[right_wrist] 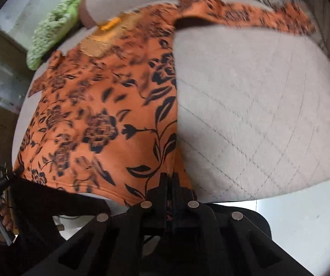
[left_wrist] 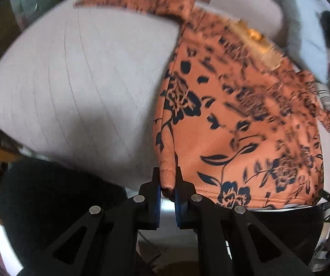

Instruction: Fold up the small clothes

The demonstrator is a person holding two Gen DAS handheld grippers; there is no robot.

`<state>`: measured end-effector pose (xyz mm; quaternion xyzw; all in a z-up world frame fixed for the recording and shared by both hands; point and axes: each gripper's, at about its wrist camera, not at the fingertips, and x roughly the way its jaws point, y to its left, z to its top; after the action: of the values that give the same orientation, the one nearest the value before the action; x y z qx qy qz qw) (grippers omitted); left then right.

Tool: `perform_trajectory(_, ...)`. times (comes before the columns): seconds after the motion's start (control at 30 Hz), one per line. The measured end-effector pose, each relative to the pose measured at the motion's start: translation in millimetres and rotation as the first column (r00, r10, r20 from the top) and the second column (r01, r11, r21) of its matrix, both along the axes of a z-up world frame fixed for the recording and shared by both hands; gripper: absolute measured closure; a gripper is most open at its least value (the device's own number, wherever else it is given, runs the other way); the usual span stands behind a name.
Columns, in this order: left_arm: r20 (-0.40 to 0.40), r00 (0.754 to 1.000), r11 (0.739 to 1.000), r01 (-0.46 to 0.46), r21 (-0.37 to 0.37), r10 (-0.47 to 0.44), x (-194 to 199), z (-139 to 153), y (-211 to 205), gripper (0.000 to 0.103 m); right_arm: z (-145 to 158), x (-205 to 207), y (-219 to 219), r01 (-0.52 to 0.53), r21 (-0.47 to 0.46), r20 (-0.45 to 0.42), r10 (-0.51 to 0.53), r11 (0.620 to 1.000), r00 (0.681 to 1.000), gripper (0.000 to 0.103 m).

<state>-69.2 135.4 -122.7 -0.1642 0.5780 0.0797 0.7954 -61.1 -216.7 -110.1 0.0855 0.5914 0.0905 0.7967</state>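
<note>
Left wrist view is showing the left gripper [left_wrist: 167, 179] clenching the near left hem corner of an orange floral top [left_wrist: 234, 119], its blue-padded jaws pinching a thick rolled edge of the cloth. The top is lying on a grey quilted cushion [left_wrist: 84, 80], spread from the near edge toward the far right, with one sleeve [left_wrist: 130, 3] trailing out to the far left. Right wrist view is showing the right gripper [right_wrist: 170, 184] grasping the other near hem corner, jaws drawn almost together with cloth between them. Here the top [right_wrist: 100, 119] is covering the left part of the cushion [right_wrist: 257, 115], and a sleeve [right_wrist: 257, 16] is reaching out to the far right.

Judging by both hem corners being held at once, the fold is just beginning — the hem is being readied to travel toward the collar end. The next move is likely calling for both corners to rise together and go far, level and taut, so the cloth is not bunching.

A green knitted item [right_wrist: 52, 30] is sitting past the far left of the top. Much is blurring: the far half of the top is smeared, the golden patch [right_wrist: 100, 39] near the neckline is hard to make out, and the top's underside is staying hidden.
</note>
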Motion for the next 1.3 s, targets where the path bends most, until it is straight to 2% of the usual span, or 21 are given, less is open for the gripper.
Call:
perform_trajectory(0.07,-0.036,0.999,1.0,0.0,0.027,0.001,0.6,-2.2,0.8,0.09,-18.5,6.1,-3.2,0.025,0.018,-0.075,-0.024,1.0,0.997,0.097)
perform_trajectory(0.1,-0.022,1.0,0.999,0.0,0.035,0.001,0.0,2.6,0.9,0.082,-25.8,7.8,-4.2,0.035,0.027,-0.117,-0.032,0.999,0.993,0.097)
perform_trajectory(0.13,0.007,1.0,0.999,0.003,0.052,-0.003,-0.9,11.7,0.9,0.075,-24.5,8.4,-7.2,0.045,0.036,-0.107,-0.041,0.998,0.993,0.096)
perform_trajectory(0.2,0.06,0.998,0.995,-0.005,0.098,-0.001,1.0,29.4,0.4,0.046,-7.3,8.6,-19.1,0.071,0.091,-0.029,-0.069,0.993,0.997,0.096)
perform_trajectory(0.27,0.166,0.986,0.988,-0.037,0.148,0.012,3.5,55.9,-1.9,0.033,14.8,12.3,-42.0,0.158,0.172,0.045,-0.168,0.972,0.985,0.091)
perform_trajectory(0.3,0.205,0.979,0.986,-0.039,0.162,0.005,5.5,65.9,-4.0,0.028,26.7,15.7,-55.9,0.198,0.21,0.085,-0.219,0.958,0.972,0.082)
perform_trajectory(0.33,0.257,0.966,0.984,-0.025,0.175,-0.021,10.2,77.4,-11.1,0.027,37.9,21.2,-69.3,0.236,0.237,0.12,-0.27,0.942,0.955,0.062)
perform_trajectory(0.37,0.279,0.959,0.984,-0.01,0.18,-0.042,17.3,82.3,-15.8,0.026,45.1,29.2,-79.6,0.273,0.249,0.146,-0.315,0.929,0.938,0.045)
perform_trajectory(0.4,0.289,0.955,0.983,0.009,0.184,-0.062,22.2,87.1,-15.0,0.026,51.5,39.3,-91.9,0.321,0.259,0.174,-0.37,0.911,0.912,0.023)
perform_trajectory(0.43,0.281,0.955,0.981,0.039,0.188,-0.092,33.9,83.0,-23.6,0.026,57.4,50.5,-107.0,0.365,0.287,0.21,-0.43,0.885,0.878,0.022)
perform_trajectory(0.53,0.272,0.952,0.982,0.095,0.162,-0.137,52.9,71.0,-39.1,0.026,60.3,87.4,-160.7,0.454,0.41,0.225,-0.57,0.791,0.79,0.022)
perform_trajectory(0.63,0.244,0.956,0.982,0.135,0.133,-0.165,72.6,52.3,-53.4,0.026,51.4,136.7,-209.2,0.533,0.475,0.227,-0.683,0.7,0.695,0.024)
perform_trajectory(0.67,0.236,0.957,0.982,0.138,0.13,-0.166,75.9,47.9,-56.1,0.026,48.6,152.5,-224.3,0.557,0.474,0.228,-0.706,0.682,0.67,0.025)
perform_trajectory(0.8,0.202,0.967,0.982,0.134,0.13,-0.159,98.1,26.4,-61.0,0.026,35.6,212.4,-271.5,0.613,0.419,0.241,-0.733,0.67,0.636,0.037)
perform_trajectory(0.87,0.19,0.97,0.983,0.129,0.129,-0.152,106.4,20.9,-59.8,0.026,28.3,232.7,-286.4,0.636,0.392,0.235,-0.741,0.665,0.63,0.042)
perform_trajectory(1.0,0.17,0.974,0.983,0.124,0.135,-0.146,117.8,10.1,-58.6,0.026,9.3,266.7,-308.0,0.695,0.308,0.219,-0.759,0.65,0.613,0.044)
perform_trajectory(1.07,0.159,0.977,0.983,0.123,0.136,-0.144,120.9,5.6,-57.2,0.026,3.6,282.3,-308.9,0.698,0.262,0.224,-0.746,0.666,0.628,0.064)
perform_trajectory(1.1,0.156,0.977,0.983,0.123,0.136,-0.144,121.5,4.4,-56.5,0.026,1.3,292.7,-306.8,0.7,0.213,0.224,-0.732,0.681,0.643,0.091)
perform_trajectory(1.13,0.159,0.977,0.983,0.121,0.139,-0.143,121.2,4.0,-55.1,0.026,0.1,298.2,-306.3,0.707,0.181,0.22,-0.729,0.684,0.649,0.097)
perform_trajectory(1.2,0.167,0.976,0.983,0.117,0.14,-0.14,120.1,5.1,-52.2,0.026,6.1,308.6,-298.5,0.704,0.129,0.247,-0.71,0.699,0.659,0.098)
perform_trajectory(1.3,0.202,0.971,0.985,0.104,0.138,-0.131,117.7,10.4,-43.8,0.026,45.6,313.0,-264.7,0.637,0.136,0.347,-0.639,0.759,0.687,0.098)
